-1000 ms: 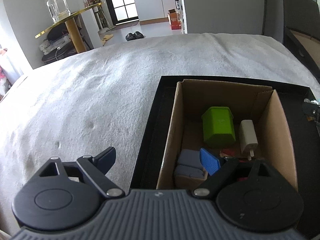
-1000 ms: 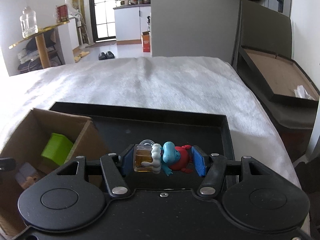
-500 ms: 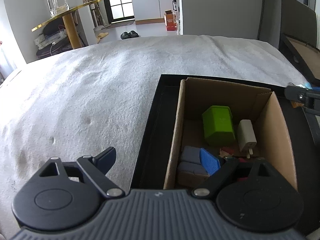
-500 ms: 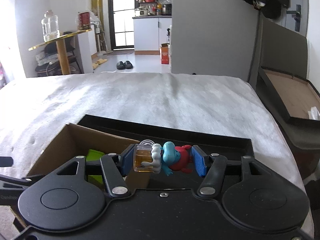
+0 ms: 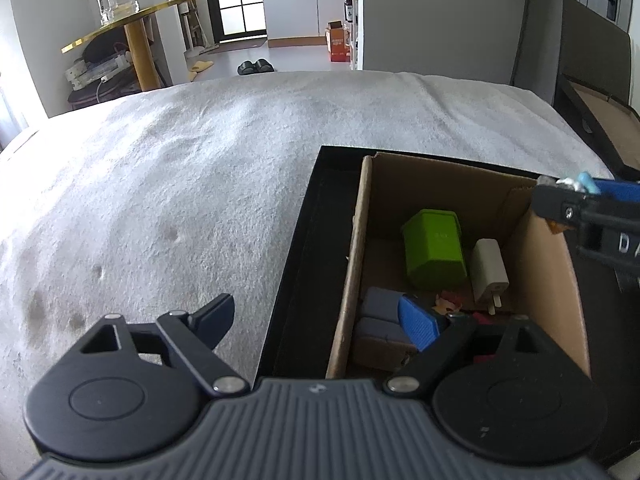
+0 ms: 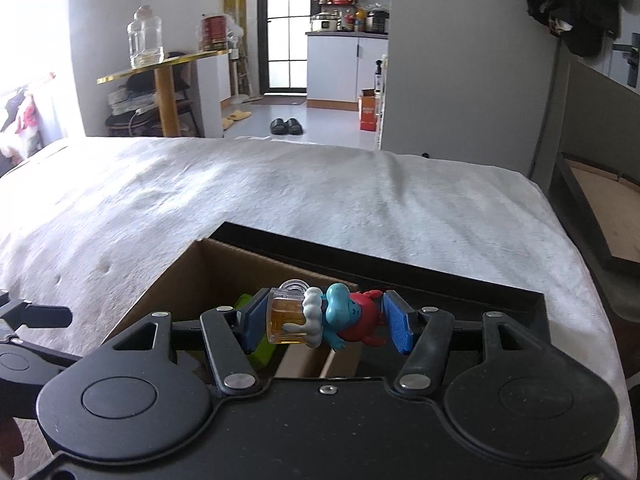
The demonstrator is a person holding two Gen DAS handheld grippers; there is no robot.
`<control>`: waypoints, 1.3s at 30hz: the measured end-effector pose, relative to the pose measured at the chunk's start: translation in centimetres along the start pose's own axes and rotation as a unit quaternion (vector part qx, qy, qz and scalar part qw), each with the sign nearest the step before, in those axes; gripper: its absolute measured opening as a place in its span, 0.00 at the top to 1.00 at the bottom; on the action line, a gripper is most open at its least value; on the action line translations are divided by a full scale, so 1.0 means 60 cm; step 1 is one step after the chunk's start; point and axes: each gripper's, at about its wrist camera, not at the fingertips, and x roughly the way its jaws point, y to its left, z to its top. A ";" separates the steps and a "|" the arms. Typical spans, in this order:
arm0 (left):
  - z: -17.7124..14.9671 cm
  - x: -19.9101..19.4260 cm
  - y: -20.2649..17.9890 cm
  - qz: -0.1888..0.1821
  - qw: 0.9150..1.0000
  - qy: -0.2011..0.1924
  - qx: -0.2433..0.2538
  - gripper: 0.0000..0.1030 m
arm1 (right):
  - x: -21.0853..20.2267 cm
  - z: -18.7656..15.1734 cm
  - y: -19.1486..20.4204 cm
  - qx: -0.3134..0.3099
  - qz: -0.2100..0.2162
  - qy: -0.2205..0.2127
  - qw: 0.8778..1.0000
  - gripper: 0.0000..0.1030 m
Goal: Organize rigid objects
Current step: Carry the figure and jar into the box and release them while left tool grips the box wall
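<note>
Figurine, a blue-and-red cartoon toy with a mug of amber drink, lies sideways, clamped between the blue pads of my right claw, held above the near wall of the cardboard box, I judge for dropping in. A second ago it hung over the black tray; now it has come across to the box. My left claw is empty, wide but closing slightly, straddling the box's left wall. Inside lie a green container and white charger, on the white-blanketed bed.
</note>
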 end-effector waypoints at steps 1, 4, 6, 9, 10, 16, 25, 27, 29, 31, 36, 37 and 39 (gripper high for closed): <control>-0.001 0.000 0.003 -0.003 1.000 0.000 -0.005 0.17 | 0.000 0.000 0.004 -0.002 0.004 0.000 1.000 0.43; -0.004 0.001 0.006 -0.012 1.000 0.001 -0.010 0.31 | 0.001 -0.002 0.019 -0.016 0.017 0.005 1.000 0.43; -0.005 0.004 0.008 -0.020 1.000 0.006 -0.014 0.41 | 0.004 -0.005 0.028 -0.024 0.025 0.010 0.999 0.43; -0.008 0.007 0.013 -0.031 0.999 0.007 -0.019 0.53 | 0.010 -0.011 0.041 -0.035 0.038 0.023 0.998 0.43; -0.009 0.007 0.014 -0.033 0.999 0.007 -0.020 0.56 | 0.011 -0.013 0.044 -0.038 0.042 0.026 0.998 0.43; -0.012 0.008 0.021 -0.055 0.998 0.011 -0.032 0.75 | 0.019 -0.025 0.063 -0.072 0.067 0.050 0.994 0.43; -0.015 0.006 0.021 -0.071 0.997 0.013 -0.033 0.83 | 0.029 -0.051 0.090 -0.122 0.096 0.089 0.984 0.43; -0.015 0.006 0.021 -0.071 0.997 0.014 -0.034 0.83 | 0.028 -0.056 0.096 -0.130 0.102 0.095 0.982 0.43; -0.015 0.006 0.022 -0.071 0.997 0.014 -0.035 0.83 | 0.028 -0.059 0.101 -0.133 0.108 0.101 0.980 0.43; -0.015 0.005 0.022 -0.070 0.997 0.014 -0.035 0.83 | 0.028 -0.060 0.103 -0.134 0.110 0.104 0.979 0.41; -0.014 0.005 0.019 -0.066 0.997 0.016 -0.033 0.83 | 0.020 -0.056 0.096 -0.133 0.109 0.099 0.980 0.41; -0.013 0.005 0.019 -0.065 0.997 0.017 -0.033 0.83 | 0.018 -0.054 0.093 -0.129 0.108 0.097 0.981 0.41; -0.012 0.005 0.017 -0.065 0.997 0.020 -0.032 0.83 | 0.014 -0.049 0.085 -0.119 0.107 0.093 0.983 0.41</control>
